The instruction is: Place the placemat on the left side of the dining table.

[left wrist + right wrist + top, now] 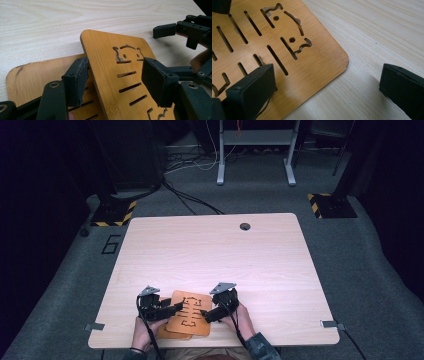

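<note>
Room: dark carpeted floor (360,270) is surrounding a pale wooden tabletop (215,255), with cables and a grey desk frame (255,150) lying beyond it.
High view: two bamboo boards are sitting at the near edge of the tabletop; the upper board (190,314), cut with slots and a cat face, is lying partly over the lower board (167,332). The left claw (172,309) is reaching in from the left edge of the upper board, and the right claw (206,314) is reaching in from its right edge. A hand (142,332) is gripping each tool.
Left gripper view: the left claw (115,80) is standing apart, its jaws straddling the upper board (117,60); the left jaw is pressing against that board's raised edge, above the lower board (32,77). The other claw (175,32) is showing farther off, jaws apart.
Right gripper view: the right claw (324,87) is standing wide apart, one jaw hovering over the slotted upper board (274,45), the other over bare tabletop (374,32) beside the board's rounded corner.
</note>
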{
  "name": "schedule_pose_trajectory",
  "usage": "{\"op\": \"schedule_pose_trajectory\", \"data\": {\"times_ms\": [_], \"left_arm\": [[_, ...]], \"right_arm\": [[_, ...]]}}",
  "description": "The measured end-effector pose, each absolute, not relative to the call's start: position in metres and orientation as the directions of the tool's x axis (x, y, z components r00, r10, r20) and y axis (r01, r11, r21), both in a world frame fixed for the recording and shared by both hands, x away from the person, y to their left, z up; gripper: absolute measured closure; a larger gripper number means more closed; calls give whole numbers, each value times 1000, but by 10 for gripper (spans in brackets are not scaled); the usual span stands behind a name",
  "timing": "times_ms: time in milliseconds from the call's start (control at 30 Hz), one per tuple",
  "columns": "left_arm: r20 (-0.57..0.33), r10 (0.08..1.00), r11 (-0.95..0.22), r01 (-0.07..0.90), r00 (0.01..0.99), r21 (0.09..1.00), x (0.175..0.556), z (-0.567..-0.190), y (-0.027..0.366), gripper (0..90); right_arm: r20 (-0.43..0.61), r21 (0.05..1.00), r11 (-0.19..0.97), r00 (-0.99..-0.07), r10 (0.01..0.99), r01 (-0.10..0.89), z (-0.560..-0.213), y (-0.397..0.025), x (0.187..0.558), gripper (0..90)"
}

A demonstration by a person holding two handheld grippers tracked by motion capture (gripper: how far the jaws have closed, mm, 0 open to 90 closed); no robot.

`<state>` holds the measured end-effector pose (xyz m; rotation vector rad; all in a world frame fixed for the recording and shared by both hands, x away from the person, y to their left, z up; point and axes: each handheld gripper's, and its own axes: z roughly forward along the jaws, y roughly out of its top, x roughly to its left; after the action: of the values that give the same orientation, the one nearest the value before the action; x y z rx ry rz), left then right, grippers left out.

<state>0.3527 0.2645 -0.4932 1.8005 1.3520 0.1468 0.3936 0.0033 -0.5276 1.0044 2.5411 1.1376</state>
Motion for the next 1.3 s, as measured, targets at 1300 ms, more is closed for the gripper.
{"op": "schedule_pose_trajectory", "data": {"times_ms": [1300], "left_arm": [[-265, 895, -99, 739, 359, 666, 356, -508, 252, 452]], "right_arm": [[116, 729, 437, -724, 680, 527, -526, -3, 395, 34]]}}
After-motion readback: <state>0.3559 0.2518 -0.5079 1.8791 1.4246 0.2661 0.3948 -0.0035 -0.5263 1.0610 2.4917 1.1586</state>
